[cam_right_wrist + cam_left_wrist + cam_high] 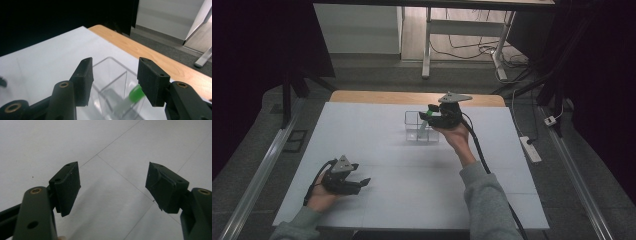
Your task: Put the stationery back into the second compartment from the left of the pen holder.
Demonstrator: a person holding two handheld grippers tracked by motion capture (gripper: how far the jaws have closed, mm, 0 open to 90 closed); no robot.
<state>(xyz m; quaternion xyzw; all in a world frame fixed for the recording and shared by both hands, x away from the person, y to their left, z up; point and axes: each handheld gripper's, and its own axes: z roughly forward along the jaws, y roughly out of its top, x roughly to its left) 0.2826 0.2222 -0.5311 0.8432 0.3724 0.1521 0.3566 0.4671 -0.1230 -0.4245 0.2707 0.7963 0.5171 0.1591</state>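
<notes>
Right hand-held gripper [432,114] hangs over the clear, square-walled plastic box [413,131] near the far middle of the table, its jaws parted with nothing pressed between the pads; in the right gripper view [113,83] the slim clear tube with a green cap [135,94] leans inside the box, its green end up against the wall just beside the right-hand pad and free of it; that reads to me as the drop-off step at its close, the tube let go into the box; the next move, as I judge it, calls for lifting the jaws straight clear of the rim without clipping the thin wall or dragging the tube's cap, since the box looks light and would slide easily; left hand-held gripper [362,183] rests low at the near left of the table, well apart from the box, jaws wide and empty, with bare white surface between them in the left gripper view [113,187]; the table [377,150] is a flat white top with faint seams, a strip of pale wood [362,96] showing along its far edge; beyond it lie grey floor, white desk legs [426,55], loose cables and a white power strip [530,148] at the right, with dark curtains on both sides.
</notes>
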